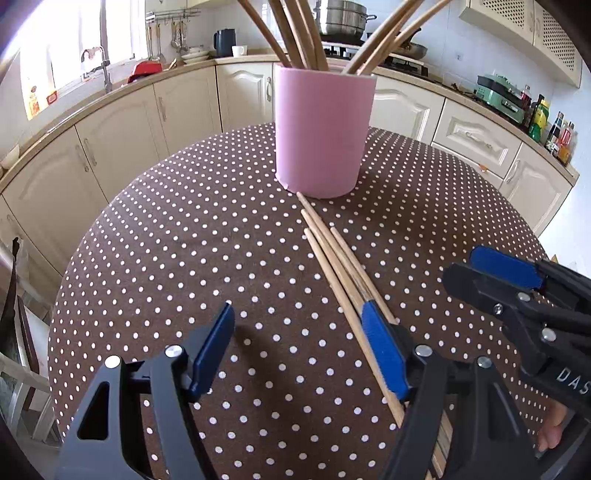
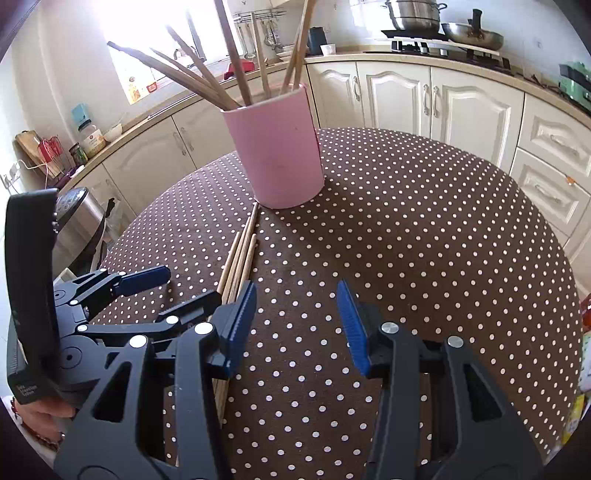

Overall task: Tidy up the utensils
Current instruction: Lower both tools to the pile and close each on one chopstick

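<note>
1. One pink cup stands upright on the round table, which wears a brown cloth with white dots.
2. The cup is plain and smooth, and it holds a bunch of long wooden sticks that lean out to both sides. I count about seven or eight.
3. Four loose chopsticks lie flat on the cloth in a tight row. They are thin and light brown. The far tip of one touches the bottom of the cup.
4. There are two grippers, each with blue pads.
5. The left gripper has its jaws wide apart. Its right pad sits over the chopsticks, but nothing is clamped.
6. The right gripper has its jaws apart too, with only cloth between them. It sits just beside the chopsticks.
</note>
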{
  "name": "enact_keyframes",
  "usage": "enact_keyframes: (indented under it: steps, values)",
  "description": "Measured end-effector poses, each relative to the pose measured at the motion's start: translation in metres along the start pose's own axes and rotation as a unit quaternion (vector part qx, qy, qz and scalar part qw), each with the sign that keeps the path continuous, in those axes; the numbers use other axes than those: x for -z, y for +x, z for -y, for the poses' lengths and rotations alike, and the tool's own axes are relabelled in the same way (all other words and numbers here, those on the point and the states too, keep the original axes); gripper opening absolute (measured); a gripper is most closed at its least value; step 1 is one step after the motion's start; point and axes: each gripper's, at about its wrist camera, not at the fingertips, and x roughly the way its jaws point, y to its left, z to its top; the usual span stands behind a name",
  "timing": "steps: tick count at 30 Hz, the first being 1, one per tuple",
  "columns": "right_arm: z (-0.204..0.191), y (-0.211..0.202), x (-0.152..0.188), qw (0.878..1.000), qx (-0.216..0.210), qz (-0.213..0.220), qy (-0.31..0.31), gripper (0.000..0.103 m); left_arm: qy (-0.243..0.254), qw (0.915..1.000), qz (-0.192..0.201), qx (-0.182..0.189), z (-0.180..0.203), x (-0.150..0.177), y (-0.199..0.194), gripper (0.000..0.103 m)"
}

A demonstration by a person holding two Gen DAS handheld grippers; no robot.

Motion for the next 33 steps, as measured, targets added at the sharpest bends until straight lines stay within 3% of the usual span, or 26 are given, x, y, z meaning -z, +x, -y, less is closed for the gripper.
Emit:
enact_keyframes:
  steps: [10, 14, 17, 19, 25, 30, 33]
  values:
    - [0.011, 0.006, 0.002, 1.0, -0.011, -0.005, 0.008, 0.047, 0.001, 0.9997, -0.017, -0.015, -0.001, -0.013, 0.012, 0.074]
    - [0.011, 0.006, 0.002, 1.0, -0.011, -0.006, 0.007, 0.047, 0.025, 0.9991, -0.016, -0.029, 0.004, -0.014, 0.015, 0.074]
    - [0.011, 0.005, 0.001, 1.0, -0.011, -0.007, 0.006, 0.047, 0.02, 0.9996, -0.013, -0.017, -0.001, -0.014, 0.013, 0.063]
    - [0.009, 0.005, 0.0, 1.0, -0.011, -0.01, 0.002, 0.047, 0.022, 0.9996, -0.012, -0.013, -0.005, -0.014, 0.011, 0.045]
    - [-0.011, 0.018, -0.006, 0.999, -0.014, -0.03, -0.027, 0.047, 0.015, 0.9996, -0.022, 0.002, -0.02, -0.014, 0.008, 0.02]
    - [-0.024, 0.035, -0.01, 0.997, 0.004, -0.053, -0.054, 0.046, 0.007, 0.9996, -0.023, 0.014, -0.029, -0.012, 0.008, 0.016]
    - [-0.027, 0.041, -0.01, 0.996, 0.015, -0.062, -0.06, 0.037, 0.011, 0.9996, -0.02, 0.014, -0.029, -0.011, 0.009, 0.016]
